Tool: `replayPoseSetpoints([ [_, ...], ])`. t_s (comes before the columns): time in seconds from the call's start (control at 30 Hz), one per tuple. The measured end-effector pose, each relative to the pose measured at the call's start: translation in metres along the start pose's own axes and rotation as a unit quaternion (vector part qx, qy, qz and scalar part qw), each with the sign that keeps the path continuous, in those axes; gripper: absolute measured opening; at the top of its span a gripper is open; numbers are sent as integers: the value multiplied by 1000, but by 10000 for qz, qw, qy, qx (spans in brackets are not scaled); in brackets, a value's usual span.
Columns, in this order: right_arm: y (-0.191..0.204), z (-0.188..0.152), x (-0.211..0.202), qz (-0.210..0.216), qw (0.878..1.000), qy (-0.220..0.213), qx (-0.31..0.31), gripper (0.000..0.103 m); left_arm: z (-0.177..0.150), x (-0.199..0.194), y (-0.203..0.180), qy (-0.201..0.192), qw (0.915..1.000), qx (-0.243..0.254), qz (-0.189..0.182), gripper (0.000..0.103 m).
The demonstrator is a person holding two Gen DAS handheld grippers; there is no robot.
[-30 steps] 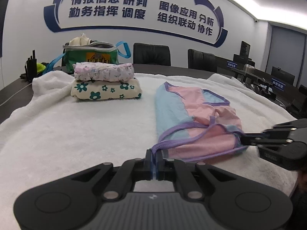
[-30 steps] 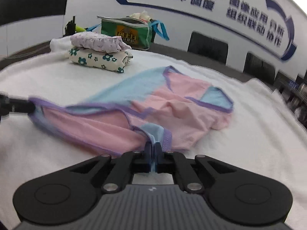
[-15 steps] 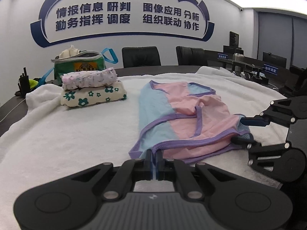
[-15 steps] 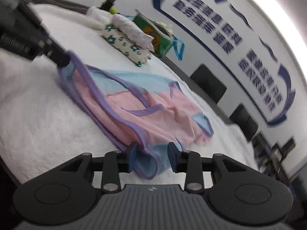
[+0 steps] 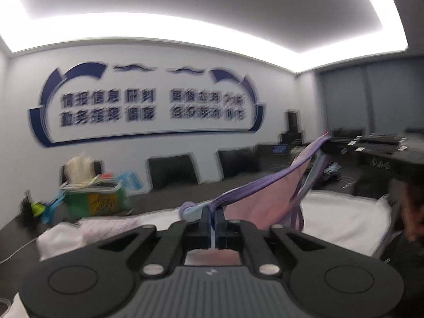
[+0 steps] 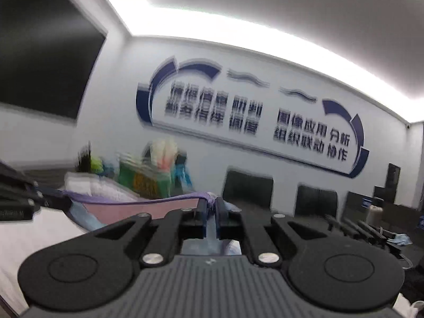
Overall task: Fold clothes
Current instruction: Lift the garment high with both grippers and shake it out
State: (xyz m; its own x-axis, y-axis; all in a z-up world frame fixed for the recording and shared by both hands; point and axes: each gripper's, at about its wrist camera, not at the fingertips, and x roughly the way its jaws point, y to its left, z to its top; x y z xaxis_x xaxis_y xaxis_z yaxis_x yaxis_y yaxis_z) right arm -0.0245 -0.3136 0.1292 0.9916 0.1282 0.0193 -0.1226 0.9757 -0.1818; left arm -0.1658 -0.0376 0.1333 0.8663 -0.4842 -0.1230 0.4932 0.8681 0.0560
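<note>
Blurred blue Chinese wall lettering, green bag label unreadable

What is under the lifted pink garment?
White towel shows beneath the pink garment; the stretch directly below, and the folded stack, are mostly hidden by cloth and the left hand-held gripper.

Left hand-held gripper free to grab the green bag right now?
Probably not: the left hand-held gripper is shut on the pink garment's purple hem, lifted off the towel. The green bag sits beyond, unobstructed otherwise.
</note>
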Motion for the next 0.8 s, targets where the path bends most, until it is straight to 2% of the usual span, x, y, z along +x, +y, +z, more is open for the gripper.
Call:
replayPoseSetpoints([
  [0.03,-6,5,-3,30,9999,-73,99,5,1,8,4,80,9999,-55,-100,1],
  [0.1,-18,2,13,-51,9998,165,138,5,-1,43,15,499,9985,-79,-197,1],
  [0.23,-41,-24,105,25,9934,1151,8,5,-1,149,40,1594,9871,15,-151,1],
  [0.33,-61,-29,199,-38,9855,1693,-119,5,34,235,61,2104,9775,74,103,1],
  [0.4,-72,-15,261,-232,9821,1859,-210,5,79,276,70,2126,9759,234,437,1],
  [0.43,-75,-3,288,-370,9816,1852,-279,5,109,286,73,1941,9784,356,619,1],
  [0.5,-79,54,305,-767,9891,1185,-422,5,177,272,70,1118,9879,517,945,1],
  [0.57,-82,112,277,-948,9943,168,-450,5,232,225,58,24,9926,640,1033,1],
  [0.6,-83,133,254,-1000,9935,-300,-443,5,250,196,53,-470,9928,614,919,1],
  [0.67,-86,171,205,-1091,9856,-1220,-421,5,265,142,42,-1174,9897,564,598,1],
  [0.7,-87,179,182,-1077,9816,-1513,-444,5,261,120,35,-1387,9869,652,507,1],
  [0.77,-86,176,139,-1072,9756,-1841,-525,5,244,84,24,-1628,9820,867,403,2],
  [0.8,-85,168,124,-1043,9749,-1889,-552,5,228,73,22,-1562,9829,914,338,2],
])
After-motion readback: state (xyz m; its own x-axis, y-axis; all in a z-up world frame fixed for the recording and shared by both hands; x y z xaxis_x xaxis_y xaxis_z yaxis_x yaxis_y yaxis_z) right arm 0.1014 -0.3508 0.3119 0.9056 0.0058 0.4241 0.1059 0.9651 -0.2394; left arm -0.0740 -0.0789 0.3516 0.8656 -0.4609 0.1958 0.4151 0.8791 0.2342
